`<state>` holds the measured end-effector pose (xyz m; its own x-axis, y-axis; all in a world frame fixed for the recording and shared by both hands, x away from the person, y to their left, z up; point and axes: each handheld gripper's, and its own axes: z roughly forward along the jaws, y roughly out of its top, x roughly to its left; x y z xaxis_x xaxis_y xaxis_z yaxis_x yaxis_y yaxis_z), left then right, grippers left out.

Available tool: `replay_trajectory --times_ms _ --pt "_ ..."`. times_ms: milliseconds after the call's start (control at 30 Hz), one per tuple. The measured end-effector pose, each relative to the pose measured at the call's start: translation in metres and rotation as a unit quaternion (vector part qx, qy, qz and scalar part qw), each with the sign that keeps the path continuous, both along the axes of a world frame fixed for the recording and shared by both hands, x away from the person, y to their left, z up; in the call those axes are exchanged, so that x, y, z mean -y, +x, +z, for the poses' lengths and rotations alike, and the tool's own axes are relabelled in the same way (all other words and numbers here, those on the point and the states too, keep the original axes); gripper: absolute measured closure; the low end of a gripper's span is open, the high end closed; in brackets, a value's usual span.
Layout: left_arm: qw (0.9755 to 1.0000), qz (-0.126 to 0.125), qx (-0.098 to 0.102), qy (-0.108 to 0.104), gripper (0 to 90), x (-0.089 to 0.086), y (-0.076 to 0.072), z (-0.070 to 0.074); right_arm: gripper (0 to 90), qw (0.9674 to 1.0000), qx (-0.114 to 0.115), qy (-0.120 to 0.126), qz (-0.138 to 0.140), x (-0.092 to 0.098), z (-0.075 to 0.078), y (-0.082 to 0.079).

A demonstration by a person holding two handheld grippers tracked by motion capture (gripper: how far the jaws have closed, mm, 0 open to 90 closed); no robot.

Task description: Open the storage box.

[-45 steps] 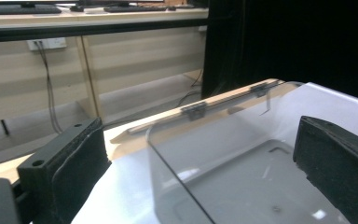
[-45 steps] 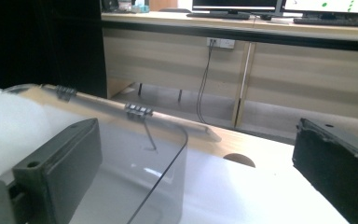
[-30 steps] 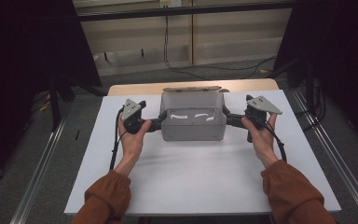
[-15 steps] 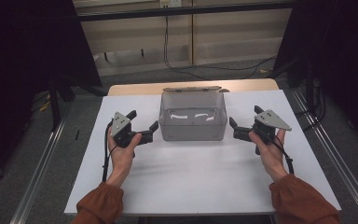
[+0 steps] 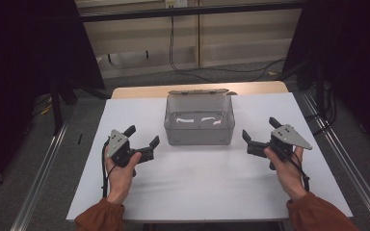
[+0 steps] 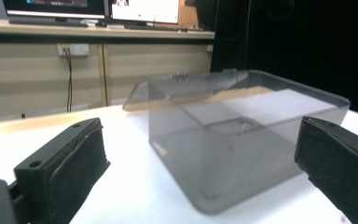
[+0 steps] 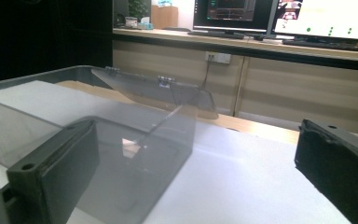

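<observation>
Smoky translucent plastic box (image 5: 200, 126), lid hinged back, is flanked evenly by both grippers. Left gripper (image 5: 142, 139) and right gripper (image 5: 259, 133) are held apart from it, jaws spread, empty.

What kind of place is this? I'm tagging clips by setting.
Probably a lab or recording workspace, not a home: monitors line a bench by the wall, dark curtains flank a white table, and it holds a single clear box.

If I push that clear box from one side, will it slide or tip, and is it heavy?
The box looks empty and thin-walled, so it is probably light. It sits low and wide on the flat white table, so a low push would likely slide it rather than tip it. Its lid hangs open behind, which may swing or drag.
</observation>
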<state>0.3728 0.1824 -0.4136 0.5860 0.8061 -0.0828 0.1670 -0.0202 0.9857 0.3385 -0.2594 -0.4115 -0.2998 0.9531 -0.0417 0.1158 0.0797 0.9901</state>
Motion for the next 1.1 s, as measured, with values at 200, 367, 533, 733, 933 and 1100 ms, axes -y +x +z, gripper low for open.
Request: replay_trajectory --times_ms 200,367,533,733,933,1100 --pt "0.9994 0.030 -0.003 0.018 2.5 -0.012 -0.011 -0.006 0.0 0.9999 -0.002 0.002 -0.012 0.010 -0.005 -0.012" --pt "0.9992 0.040 -0.003 0.009 2.6 -0.021 -0.023 -0.008 0.0 0.9997 -0.001 0.001 -0.025 0.019 -0.007 -0.027" --pt "0.9990 0.045 -0.001 0.006 2.5 -0.026 -0.034 -0.008 0.0 0.9995 0.000 0.006 -0.031 0.026 -0.006 -0.040" --pt "0.9987 0.050 -0.009 0.010 2.5 -0.036 -0.045 -0.014 0.0 0.9994 -0.003 0.005 -0.033 0.029 -0.010 -0.053" --pt "0.9978 0.065 -0.014 0.001 2.5 -0.042 -0.057 -0.014 0.0 0.9990 -0.014 -0.004 -0.043 0.033 -0.018 -0.064" --pt "0.9984 0.053 -0.012 0.013 2.5 -0.042 -0.061 -0.018 0.0 0.9985 -0.012 -0.014 -0.051 0.039 -0.023 -0.074"
